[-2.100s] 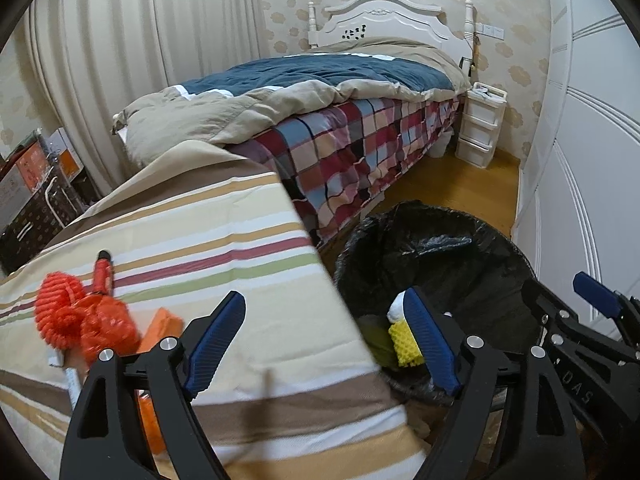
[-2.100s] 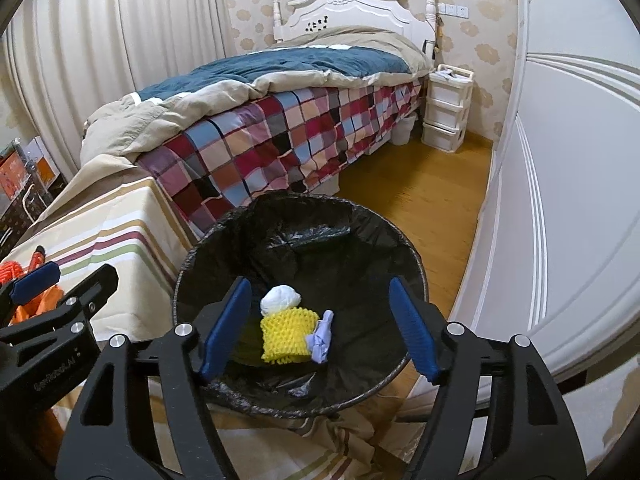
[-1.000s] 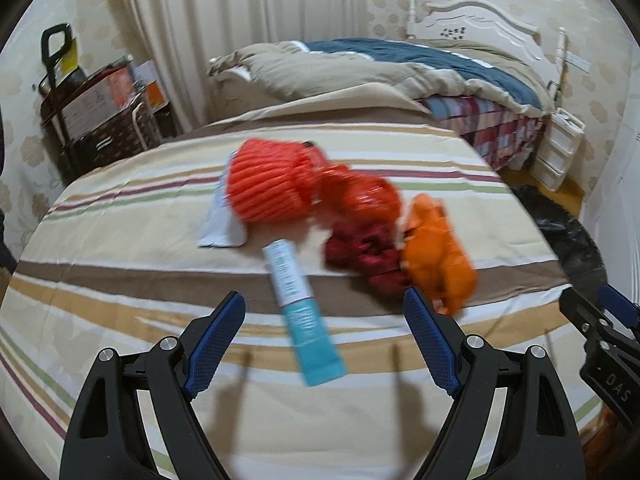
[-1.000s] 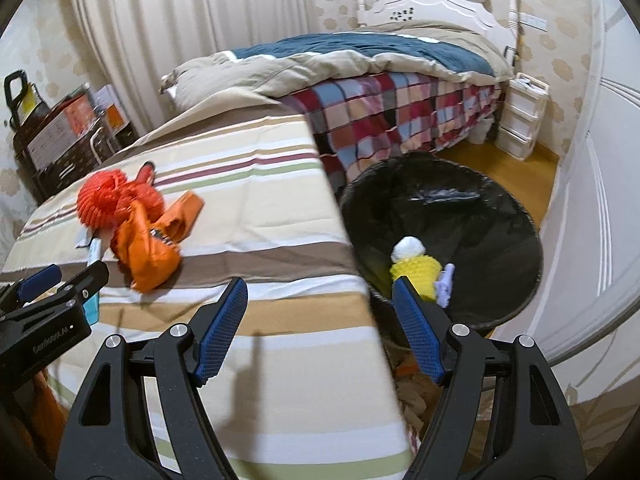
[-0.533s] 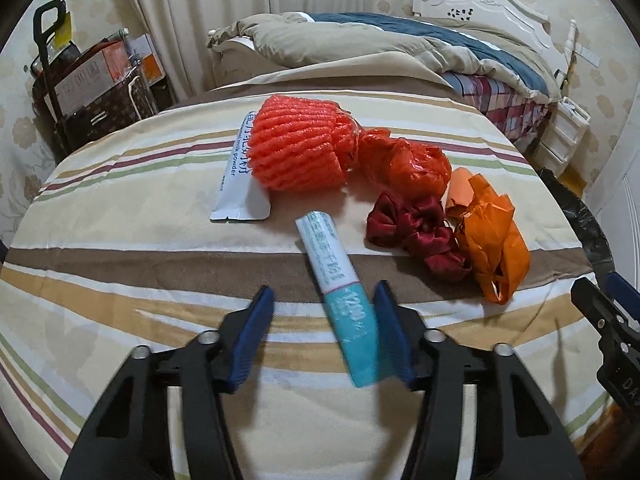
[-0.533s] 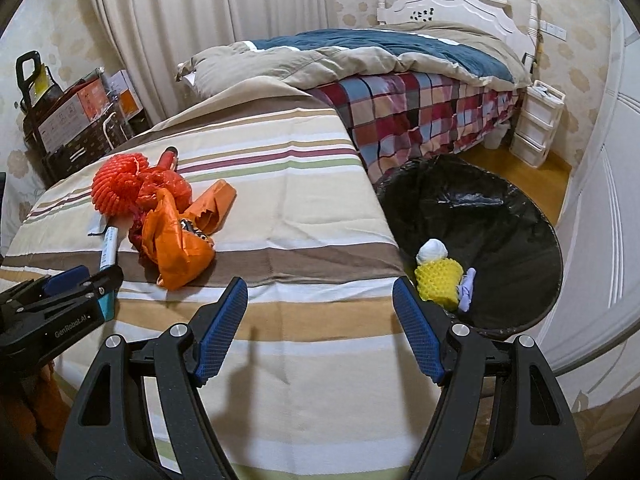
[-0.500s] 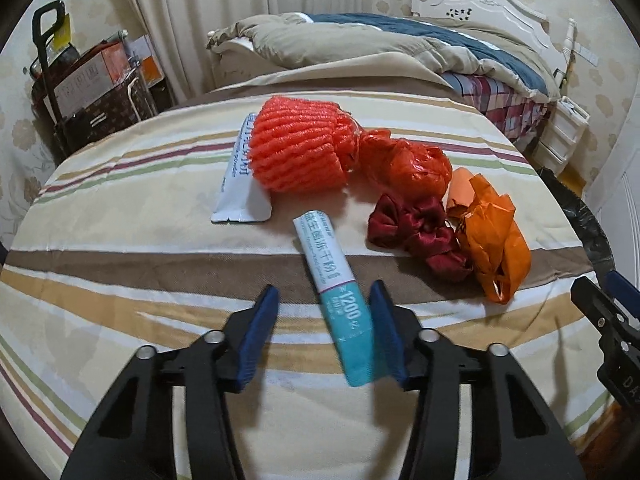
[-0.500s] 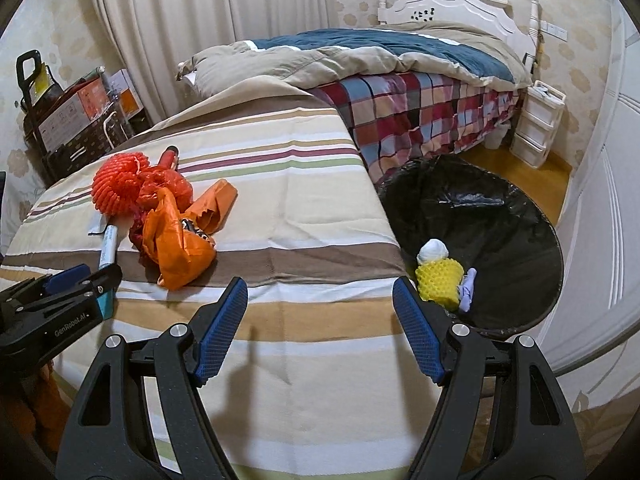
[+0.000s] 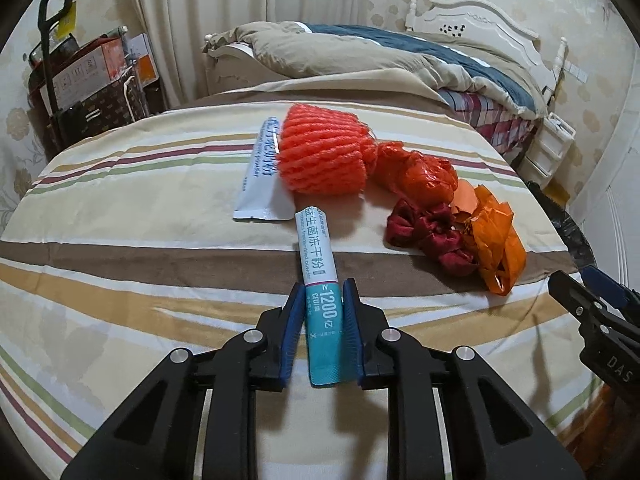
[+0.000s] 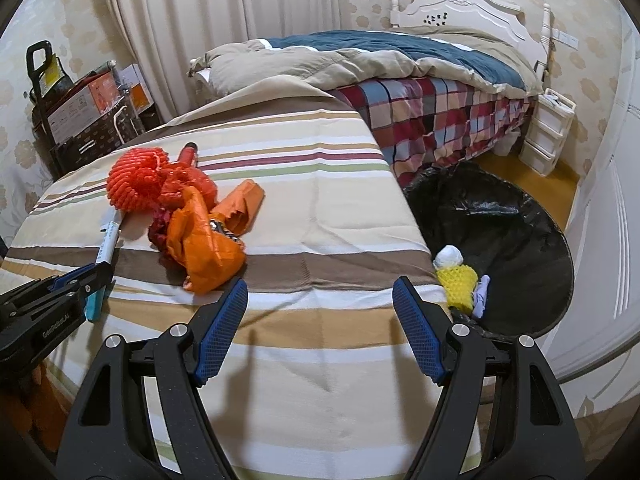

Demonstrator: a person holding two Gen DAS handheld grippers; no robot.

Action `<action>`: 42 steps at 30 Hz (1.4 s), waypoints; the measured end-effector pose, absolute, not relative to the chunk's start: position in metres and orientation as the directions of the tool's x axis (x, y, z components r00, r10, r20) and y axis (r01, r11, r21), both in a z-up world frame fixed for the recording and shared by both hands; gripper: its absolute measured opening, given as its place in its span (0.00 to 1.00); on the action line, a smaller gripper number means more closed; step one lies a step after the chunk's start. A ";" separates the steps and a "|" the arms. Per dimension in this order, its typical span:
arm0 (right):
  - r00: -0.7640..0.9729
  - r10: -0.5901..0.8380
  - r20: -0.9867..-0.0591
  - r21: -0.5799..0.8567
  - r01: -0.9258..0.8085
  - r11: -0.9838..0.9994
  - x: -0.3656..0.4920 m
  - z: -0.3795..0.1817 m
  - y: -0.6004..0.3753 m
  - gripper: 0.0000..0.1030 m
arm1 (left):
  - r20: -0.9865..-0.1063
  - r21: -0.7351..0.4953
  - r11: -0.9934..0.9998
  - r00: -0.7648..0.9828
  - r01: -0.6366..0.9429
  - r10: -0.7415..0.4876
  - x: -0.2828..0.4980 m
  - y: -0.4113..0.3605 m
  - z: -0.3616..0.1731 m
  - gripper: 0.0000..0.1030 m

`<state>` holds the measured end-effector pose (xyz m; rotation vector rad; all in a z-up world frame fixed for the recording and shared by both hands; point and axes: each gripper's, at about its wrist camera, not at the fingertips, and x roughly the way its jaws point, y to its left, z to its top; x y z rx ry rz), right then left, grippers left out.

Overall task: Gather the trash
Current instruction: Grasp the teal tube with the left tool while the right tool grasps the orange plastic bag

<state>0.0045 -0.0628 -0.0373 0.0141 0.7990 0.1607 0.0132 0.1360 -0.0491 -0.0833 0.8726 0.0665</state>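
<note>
Left claw [image 9: 322, 322] is pinched nearly closed; right claw [image 10: 320, 320] hovers spread wide.

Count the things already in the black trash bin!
3: a white wad, a yellow foam net below it, and a pale scrap beside that. The table edge may hide more.

Sachet [image 9: 320, 276] white and teal; foam net [image 9: 322, 152] orange-red; ribbon [image 9: 432, 234] dark red; bag [image 9: 496, 236] orange; tabletop [image 9: 132, 216] cloth cream, brown-striped; bin liner [image 10: 516, 236] black.
</note>
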 end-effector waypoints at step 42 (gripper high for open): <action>0.640 0.247 -0.728 0.084 -0.275 0.958 0.014 -0.037 -0.006 0.49 | -0.718 -0.048 0.985 0.691 -0.164 0.080 -0.007 0.173 -0.042 0.22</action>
